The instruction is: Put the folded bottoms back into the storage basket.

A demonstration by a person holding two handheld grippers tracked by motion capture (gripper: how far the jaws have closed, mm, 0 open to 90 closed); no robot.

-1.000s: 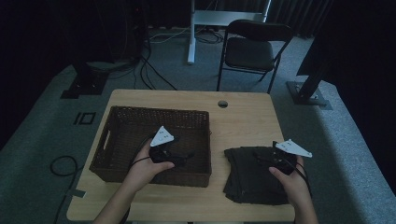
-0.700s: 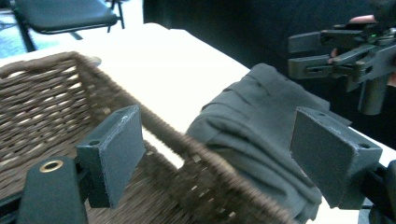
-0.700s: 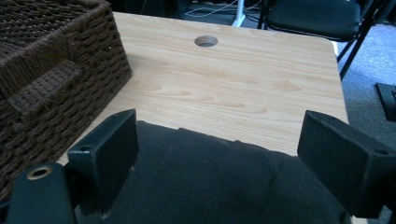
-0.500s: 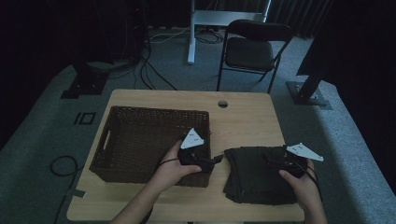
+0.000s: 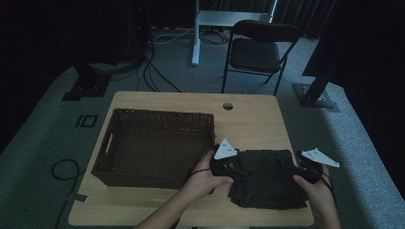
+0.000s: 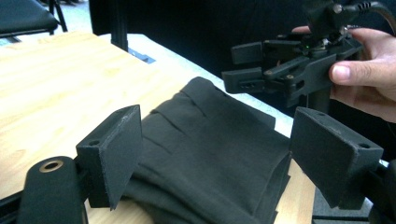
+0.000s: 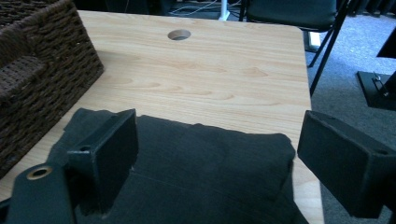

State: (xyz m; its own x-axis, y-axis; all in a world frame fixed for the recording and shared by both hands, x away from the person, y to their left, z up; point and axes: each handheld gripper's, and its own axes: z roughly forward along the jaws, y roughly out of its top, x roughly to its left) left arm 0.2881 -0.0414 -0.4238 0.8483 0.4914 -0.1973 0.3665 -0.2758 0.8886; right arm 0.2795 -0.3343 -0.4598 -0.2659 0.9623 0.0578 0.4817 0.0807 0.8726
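Observation:
A folded stack of dark cloth (image 5: 267, 183) lies on the wooden table's front right part. My left gripper (image 5: 239, 169) stands open at the stack's left edge and points right. In the left gripper view its pads (image 6: 116, 154) stand wide apart, low over the near end of the cloth (image 6: 219, 126), without pressing it. My right gripper (image 5: 292, 168) is at the stack's right edge, also open. In the right gripper view its pads (image 7: 109, 154) straddle the cloth (image 7: 205, 154) without touching it. The left gripper view shows the right gripper (image 6: 238, 65) beyond the cloth, jaws apart.
A dark wicker basket (image 5: 162, 114) sits on the table's left half, close to the cloth, and its wall (image 7: 42, 79) appears in the right gripper view. A cable hole (image 5: 228, 106) is near the table's far edge. A black folding chair (image 5: 258, 52) stands beyond the table.
My left gripper has moved right, from over the basket to the cloth's left edge. The right gripper has shifted slightly toward the cloth's right edge.

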